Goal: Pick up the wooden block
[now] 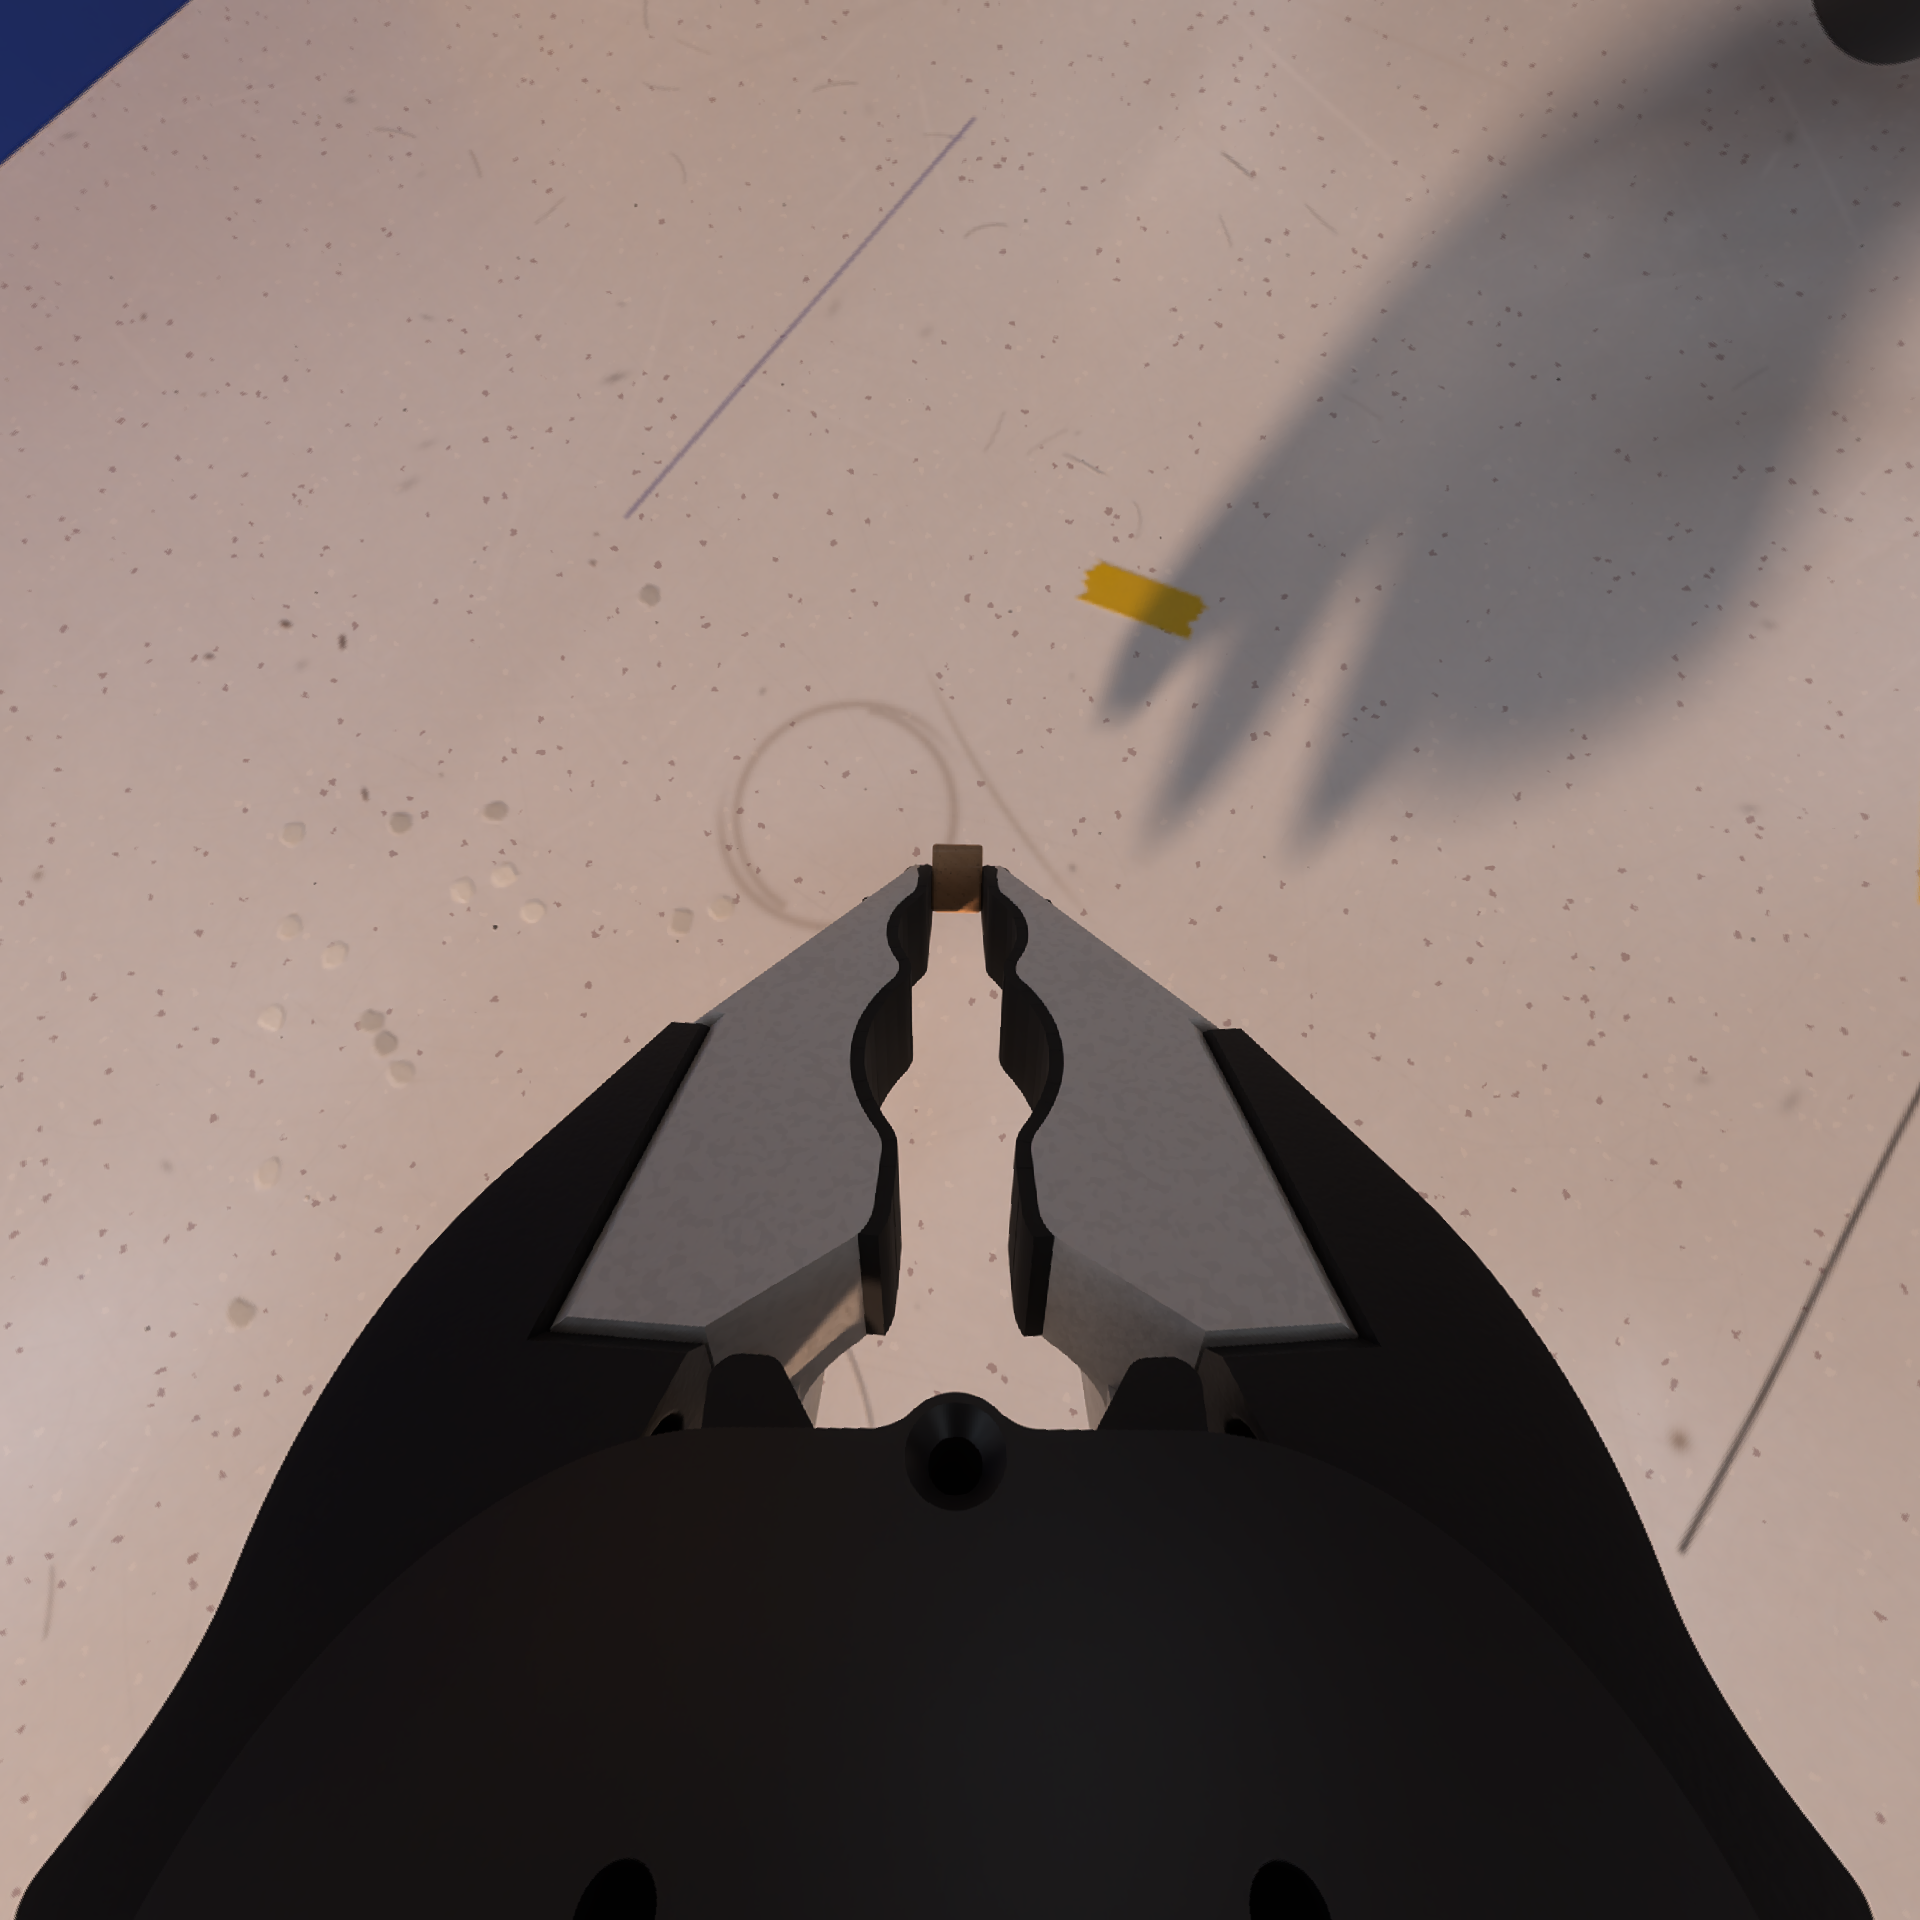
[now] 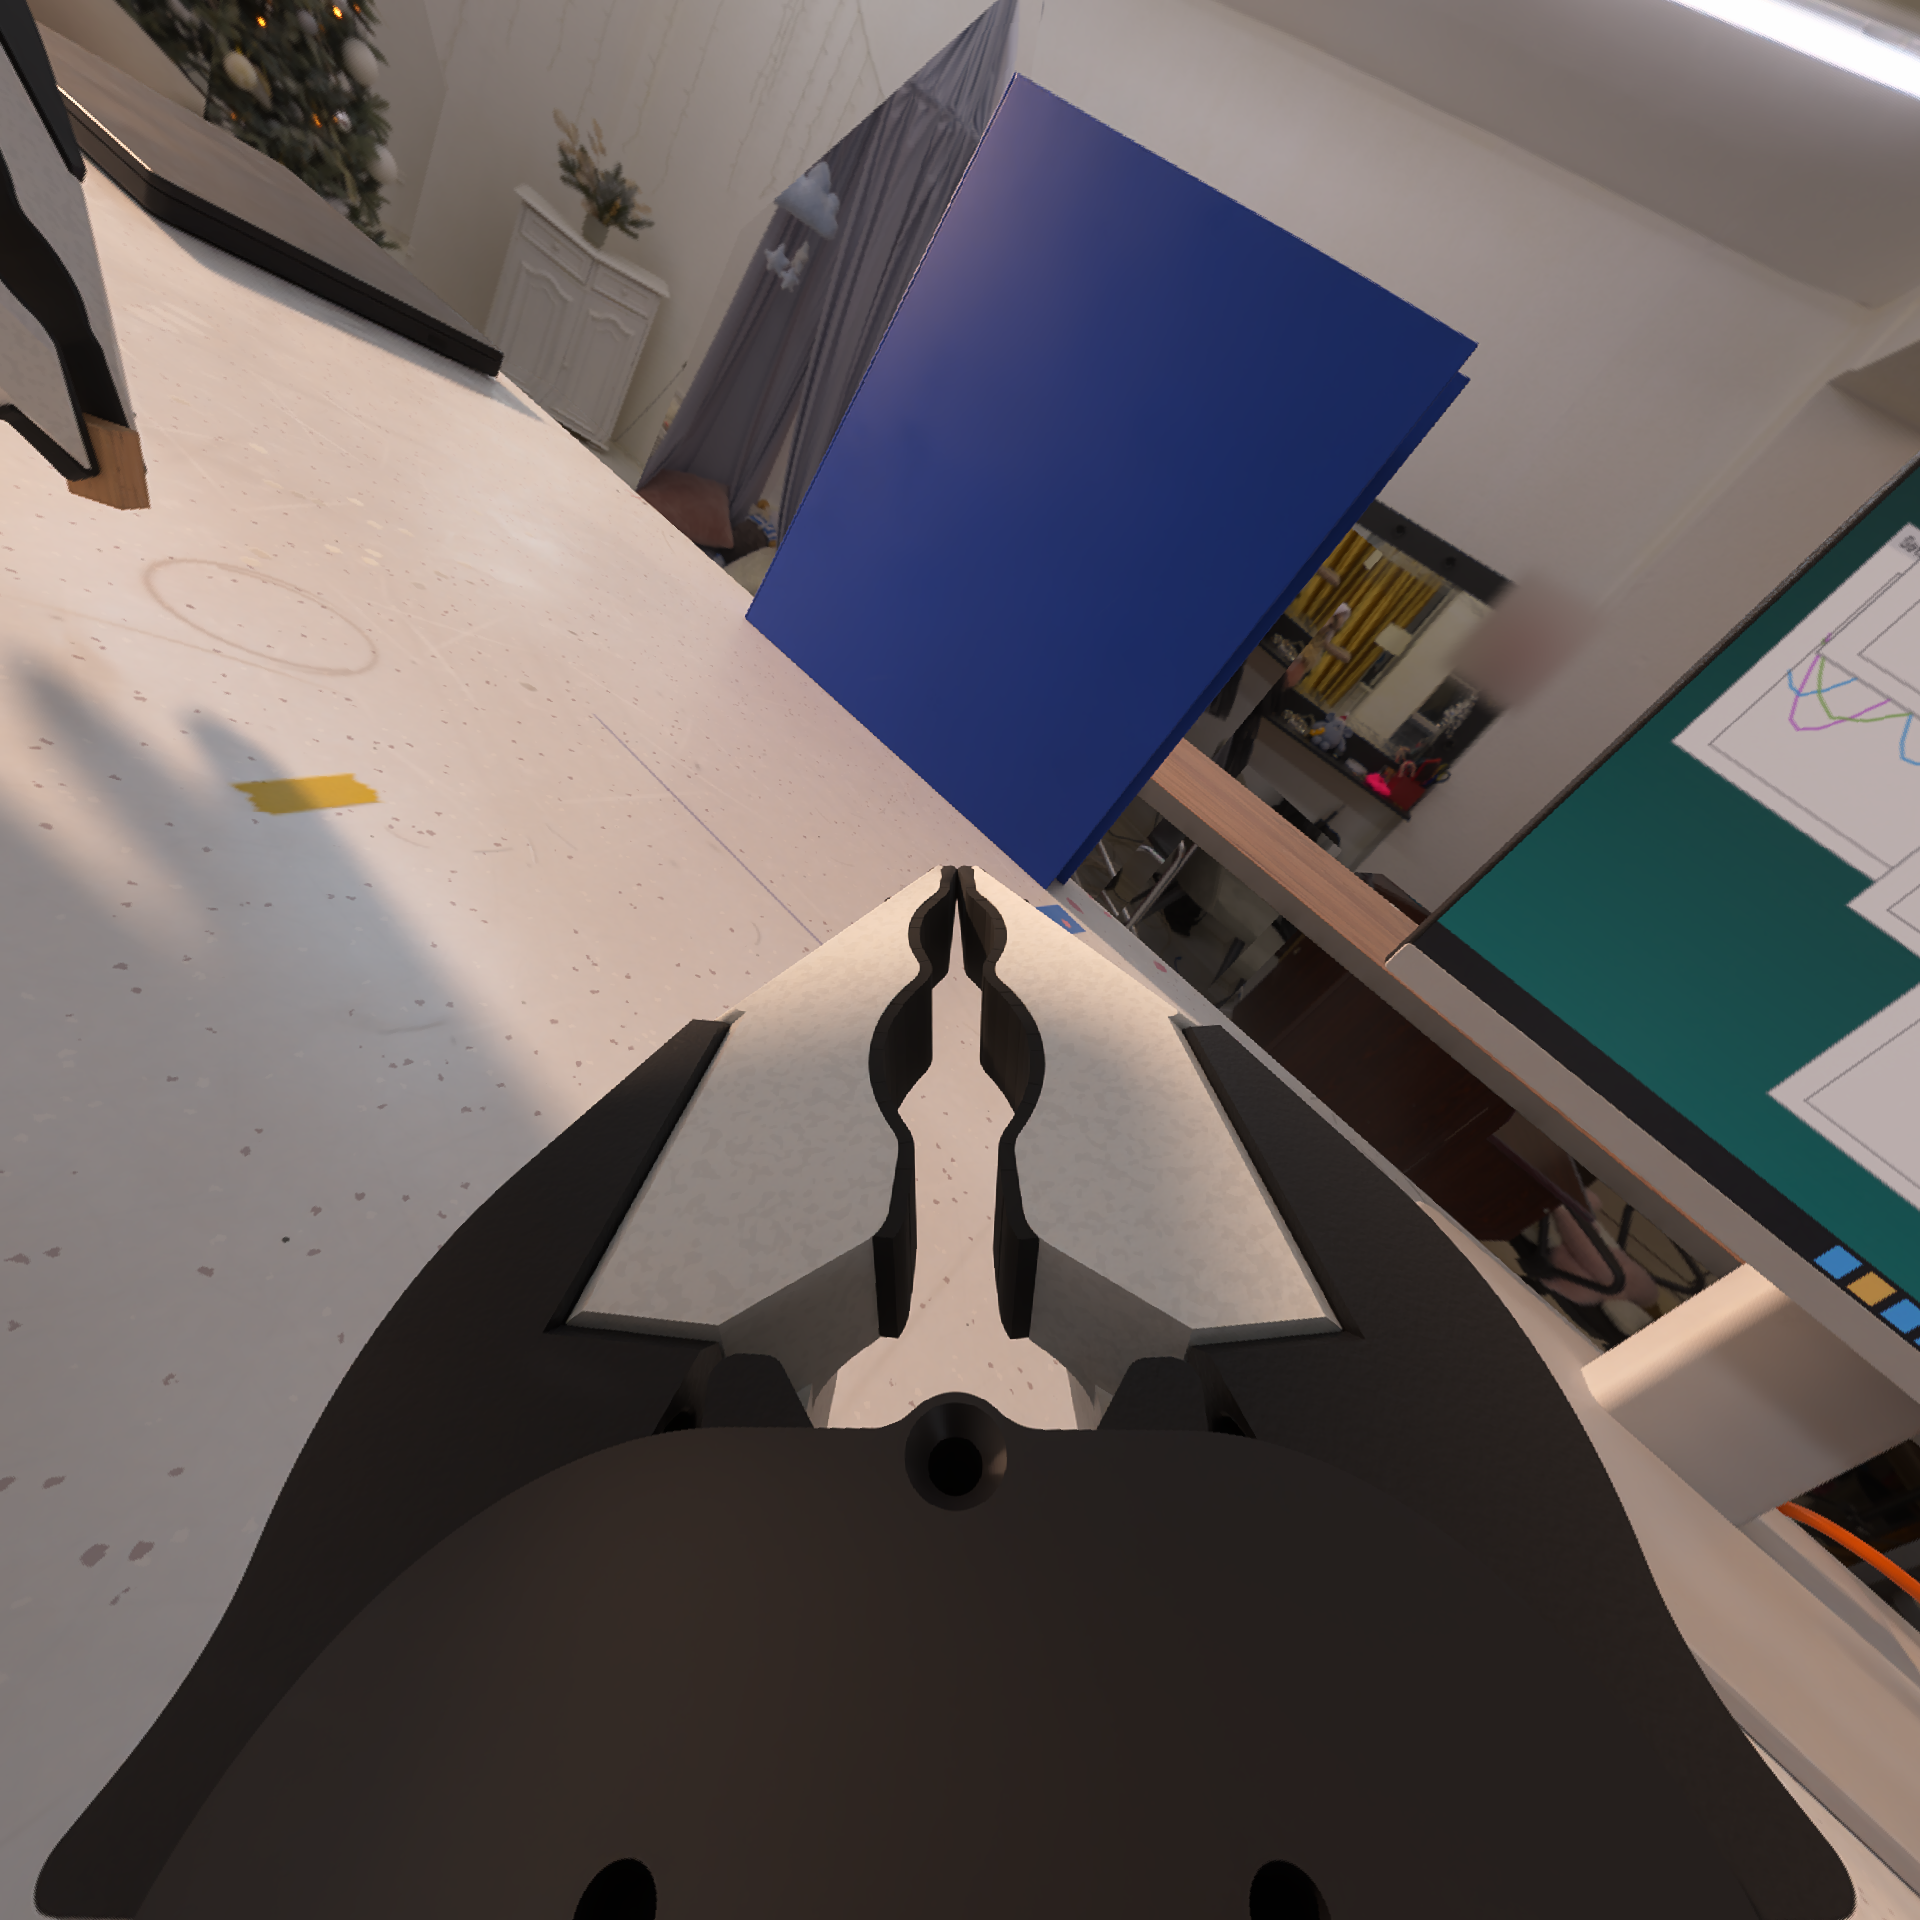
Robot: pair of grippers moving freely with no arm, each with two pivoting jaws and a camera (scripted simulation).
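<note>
A: Left wrist view: left gripper has its jaws clamped on the block, right at the fingertips. Block pokes a bit past the tips.

B: Off the table?

A: Looks lifted. In the right view the block hangs in the left gripper above the surface, far out to the left of the right jaws.

B: Right gripper?

A: Jaws closed, tips touching, nothing between them.

B: How will the block handle?

A: My guess: small, light, stiff wood, not fragile. Flat sides suit the pads. But the hold is at the very tips, so it could slip or twist out. A deeper hold on opposite flat faces would be safer.

B: Anything else?

A: Yellow tape on the table ahead-right of the left jaws, well apart. Blue panel beyond the right tips.
</note>
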